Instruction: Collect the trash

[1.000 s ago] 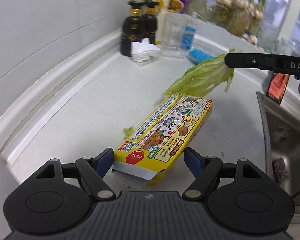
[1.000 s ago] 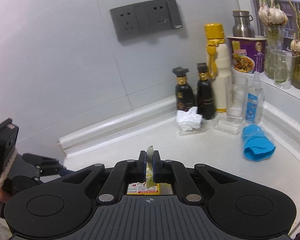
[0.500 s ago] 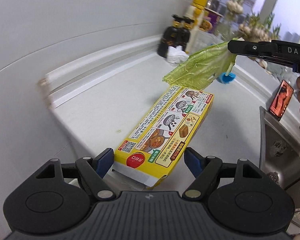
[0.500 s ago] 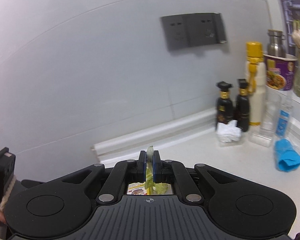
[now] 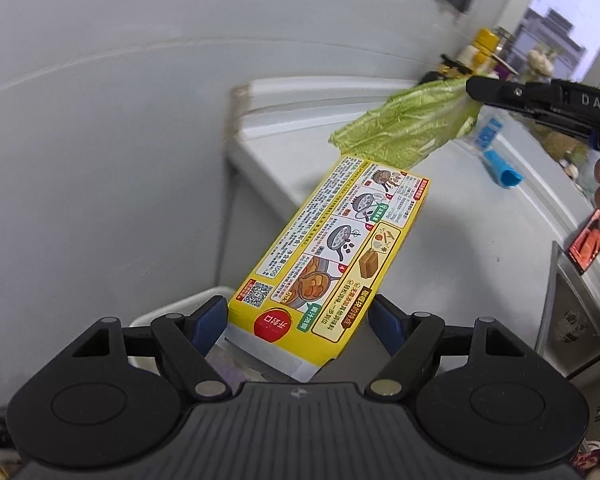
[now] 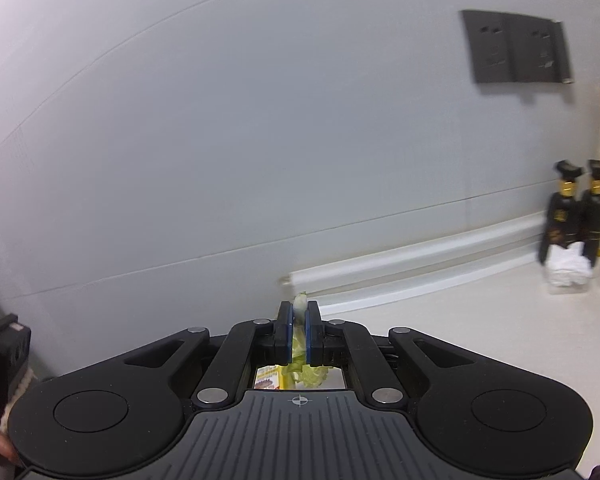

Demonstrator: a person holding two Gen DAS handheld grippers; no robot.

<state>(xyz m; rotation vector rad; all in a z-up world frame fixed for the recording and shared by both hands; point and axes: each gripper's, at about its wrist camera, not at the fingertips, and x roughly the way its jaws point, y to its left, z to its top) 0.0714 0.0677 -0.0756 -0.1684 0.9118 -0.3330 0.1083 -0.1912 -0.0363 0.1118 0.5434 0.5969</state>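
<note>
- Grey tiled wall [image 6: 220, 140] fills most of both views; a pale counter [image 5: 460, 216] runs along its foot and stops at a square end [image 5: 236, 148], with a sink [image 5: 572, 320] set in at the right.
- Left gripper [image 5: 298, 320] holds a yellow box [image 5: 332, 248] across its width, blue fingers [image 5: 210, 322] pressed to both long sides; the box juts forward past the counter end, off the surface.
- Right gripper [image 6: 299, 330] has its fingers closed on the stalk of a lettuce leaf [image 5: 412, 128]. In the left view the leaf hangs limp in the air, its tip just above the box's far end.
- Neither piece of trash rests on the counter. A white rim [image 5: 172, 312] shows below the left fingers; it may be a bin, but I cannot tell.
- Risks, as I judge them: the box is held at one end only, so its weight could make it pivot or slip. The leaf is thin and wet-looking, held by a narrow bit of stalk, so it could tear or slide out, or brush the box.
- Room to move: the space beyond the counter end looks open, though the wall is close on the left. Bottles [image 6: 572, 216], a tissue wad [image 6: 568, 270] and a blue object [image 5: 502, 168] sit well apart at the far end.
</note>
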